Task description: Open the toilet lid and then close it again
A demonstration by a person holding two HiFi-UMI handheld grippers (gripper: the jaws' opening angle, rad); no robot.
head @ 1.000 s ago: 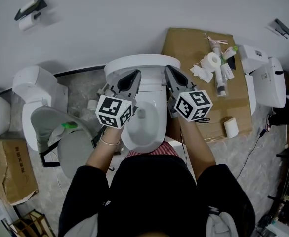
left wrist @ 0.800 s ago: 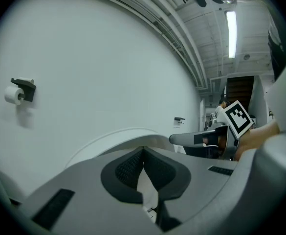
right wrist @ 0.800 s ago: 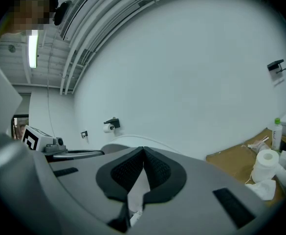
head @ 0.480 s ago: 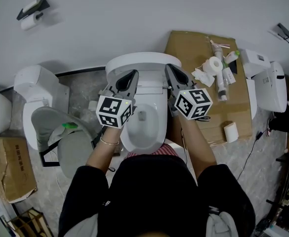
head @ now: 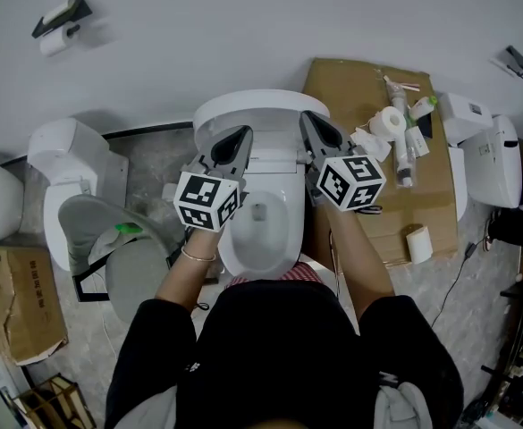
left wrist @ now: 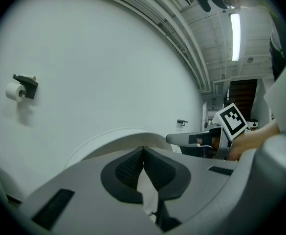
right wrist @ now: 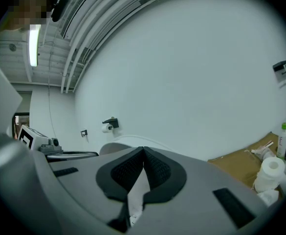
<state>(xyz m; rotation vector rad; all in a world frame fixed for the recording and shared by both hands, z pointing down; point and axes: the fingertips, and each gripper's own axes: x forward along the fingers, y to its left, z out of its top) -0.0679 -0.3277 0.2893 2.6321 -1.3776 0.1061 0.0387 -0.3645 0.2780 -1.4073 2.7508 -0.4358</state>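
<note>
1. Closest to me, both forearms reach forward over the toilet bowl (head: pixel 263 244), which lies directly below, between the two grippers.
2. The left gripper (head: pixel 245 133) points at the left side of the toilet. In its own view the jaws are clenched, the ribbed pads (left wrist: pixel 133 168) meeting at the tip with nothing gripped between them.
3. The right gripper (head: pixel 306 119) mirrors it on the right side. Its jaws are likewise pressed together and empty, and only white shows through the slit behind the tips.
4. The toilet lid (head: pixel 248 105) stands raised at the back of the bowl, and its curved white edge arcs just beyond both sets of jaw tips. I cannot tell whether either tip touches it.
5. Right of the toilet, a cardboard sheet (head: pixel 350 88) on the floor carries a paper roll (head: pixel 388 119) and some bottles.
6. Another toilet (head: pixel 64 164) sits to the left, well apart.
7. Farthest off, a roll holder (head: pixel 57 25) hangs on the white wall.
</note>
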